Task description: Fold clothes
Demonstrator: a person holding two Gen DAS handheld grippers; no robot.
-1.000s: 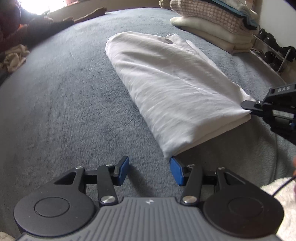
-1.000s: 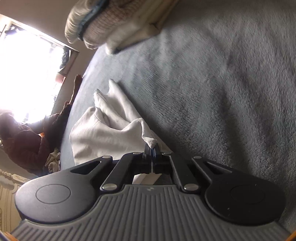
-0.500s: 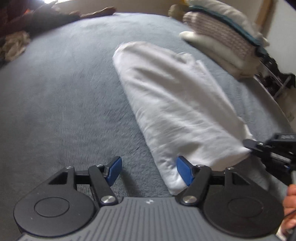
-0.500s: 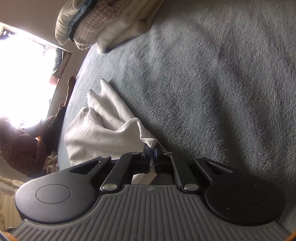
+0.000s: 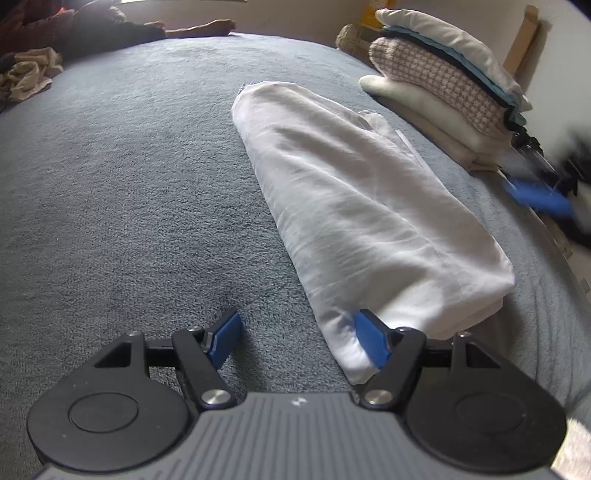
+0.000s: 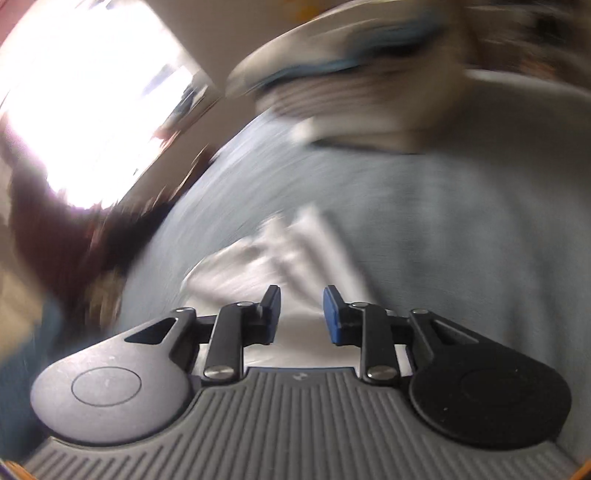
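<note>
A white garment (image 5: 354, 206), folded into a long band, lies on the grey-blue blanket (image 5: 129, 203). My left gripper (image 5: 299, 339) is open and low over the blanket at the garment's near end. The garment's near corner lies just inside its right fingertip (image 5: 371, 343), with the left fingertip out on bare blanket. My right gripper (image 6: 301, 310) hangs above the garment (image 6: 258, 266) in a blurred view. Its jaws are opening and nothing is between them. In the left wrist view the right gripper (image 5: 535, 195) shows as a blue smear off the garment's right side.
A stack of folded clothes (image 5: 443, 81) sits at the back right of the bed, blurred in the right wrist view (image 6: 351, 74). A crumpled beige cloth (image 5: 26, 74) lies far left. A person in dark clothes (image 5: 110, 29) lies along the far edge. The bed's edge runs down the right.
My right gripper let go of the garment's corner, opened, rolled and rose away from it. My left gripper opened wider and came up to the garment's near end.
</note>
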